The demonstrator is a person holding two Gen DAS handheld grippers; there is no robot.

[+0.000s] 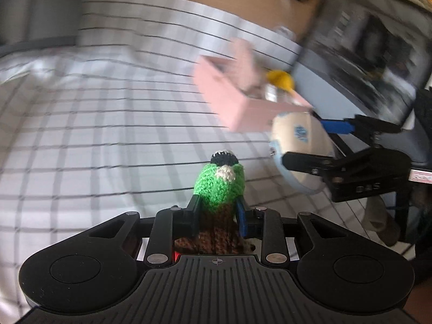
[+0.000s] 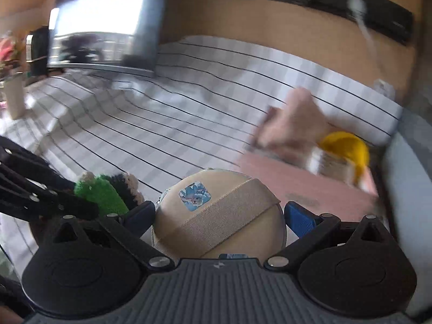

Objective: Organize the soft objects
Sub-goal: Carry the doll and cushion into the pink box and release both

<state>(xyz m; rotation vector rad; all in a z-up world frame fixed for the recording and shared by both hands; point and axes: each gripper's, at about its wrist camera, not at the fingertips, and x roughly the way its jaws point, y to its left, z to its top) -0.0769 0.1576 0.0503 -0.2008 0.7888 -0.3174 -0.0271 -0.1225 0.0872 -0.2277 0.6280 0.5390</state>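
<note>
In the left wrist view my left gripper (image 1: 219,205) is shut on a crocheted toy (image 1: 220,186) with a green head, a dark cap and a brown body. The toy sticks out forward between the fingers. My right gripper (image 2: 220,210) is shut on a round beige puff (image 2: 216,216) with a strap and a small blue sticker. The left wrist view shows that puff (image 1: 297,132) and the right gripper (image 1: 302,141) at the right, beside a pink box (image 1: 243,113). The box (image 2: 310,186) holds a yellow item (image 2: 345,145) and a pale pink soft thing (image 2: 291,124). In the right wrist view the green toy (image 2: 100,191) sits at the left.
A white cloth with dark check lines (image 1: 108,135) covers the surface under both grippers. A dark screen (image 2: 108,27) stands at the back against a tan wall. A grey cushion-like edge (image 2: 410,175) borders the box on the right.
</note>
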